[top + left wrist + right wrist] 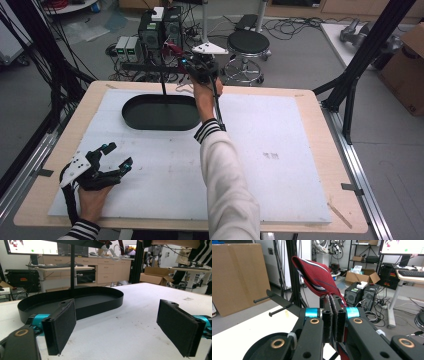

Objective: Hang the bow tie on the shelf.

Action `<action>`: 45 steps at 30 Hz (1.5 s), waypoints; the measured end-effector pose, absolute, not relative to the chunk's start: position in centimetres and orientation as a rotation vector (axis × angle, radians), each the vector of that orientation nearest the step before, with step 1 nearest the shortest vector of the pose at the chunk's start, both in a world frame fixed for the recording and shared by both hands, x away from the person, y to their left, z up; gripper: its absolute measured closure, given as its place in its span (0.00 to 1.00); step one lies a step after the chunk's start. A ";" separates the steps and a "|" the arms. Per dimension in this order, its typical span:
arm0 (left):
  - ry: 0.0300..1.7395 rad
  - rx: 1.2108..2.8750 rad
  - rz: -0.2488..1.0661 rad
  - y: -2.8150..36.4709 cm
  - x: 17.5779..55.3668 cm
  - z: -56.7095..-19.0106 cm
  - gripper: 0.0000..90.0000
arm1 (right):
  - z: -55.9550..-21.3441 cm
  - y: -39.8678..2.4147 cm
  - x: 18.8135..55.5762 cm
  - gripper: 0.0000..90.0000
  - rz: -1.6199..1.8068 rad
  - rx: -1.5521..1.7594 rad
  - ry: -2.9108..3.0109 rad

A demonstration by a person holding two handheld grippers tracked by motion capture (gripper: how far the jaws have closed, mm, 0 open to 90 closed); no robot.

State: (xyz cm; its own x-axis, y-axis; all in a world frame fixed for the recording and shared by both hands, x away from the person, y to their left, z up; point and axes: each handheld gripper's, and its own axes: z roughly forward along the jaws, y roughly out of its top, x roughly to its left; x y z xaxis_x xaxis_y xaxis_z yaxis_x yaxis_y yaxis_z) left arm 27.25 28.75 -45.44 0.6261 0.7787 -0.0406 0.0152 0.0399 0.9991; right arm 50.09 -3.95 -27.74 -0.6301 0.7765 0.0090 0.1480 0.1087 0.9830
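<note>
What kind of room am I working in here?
Most likely a robotics lab or workshop: desktop computers sit on the floor amid loose cables, black frame posts flank the table, and a monitor stands on a desk.

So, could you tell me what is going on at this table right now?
A person works with a tool in each hand. The right tool is shut on a red striped necktie, held up beside the black stand that rises from the oval tray. The left tool rests open on the white table.
</note>
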 end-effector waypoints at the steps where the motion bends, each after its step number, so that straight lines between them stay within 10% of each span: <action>1: 0.720 1.425 0.669 28.8 27.3 -45.4 0.18 | -27.8 -4.0 50.2 0.98 1.556 0.900 1.868; 45: 0.717 1.428 0.669 28.7 27.3 -45.4 0.18 | -30.2 -9.5 51.0 0.98 1.440 1.039 1.875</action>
